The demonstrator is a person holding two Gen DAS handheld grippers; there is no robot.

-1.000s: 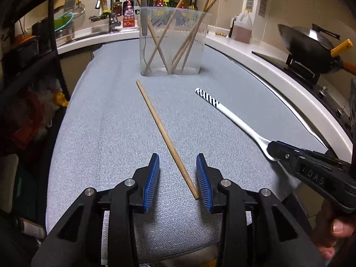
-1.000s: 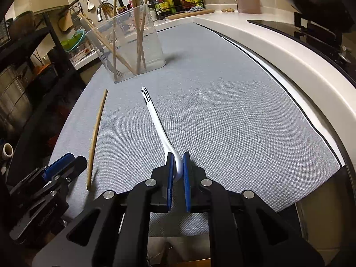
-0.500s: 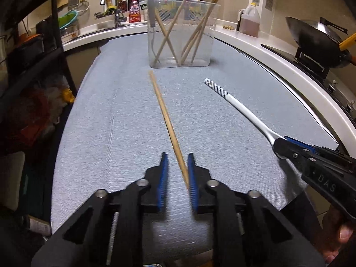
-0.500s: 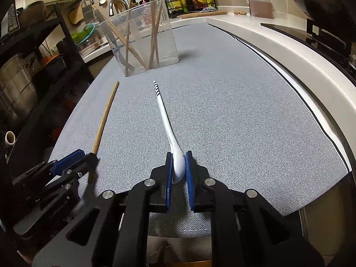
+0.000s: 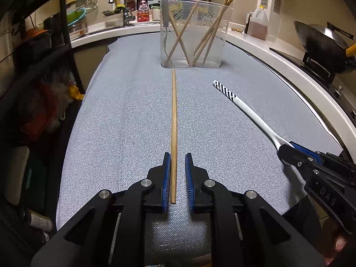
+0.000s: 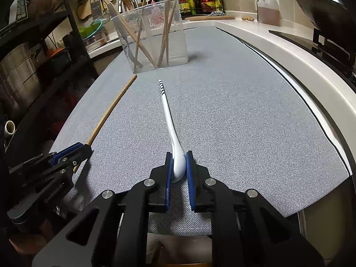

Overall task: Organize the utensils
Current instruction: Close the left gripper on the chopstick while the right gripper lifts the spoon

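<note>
Right gripper (image 6: 179, 166) pinches the white spoon (image 6: 169, 120) (striped handle tip) — left gripper (image 5: 177, 173) narrow around a wooden chopstick (image 5: 174, 120).

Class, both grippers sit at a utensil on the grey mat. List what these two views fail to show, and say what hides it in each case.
- Spoon bowl: right wrist view, covered by the right gripper pads.
- Chopstick grip: left wrist view, a gap shows beside one pad of the left gripper; contact unclear.
- Container utensils' tops: both views, cut off by the upper edge.
- Shelf contents: left wrist view, too dark.
</note>
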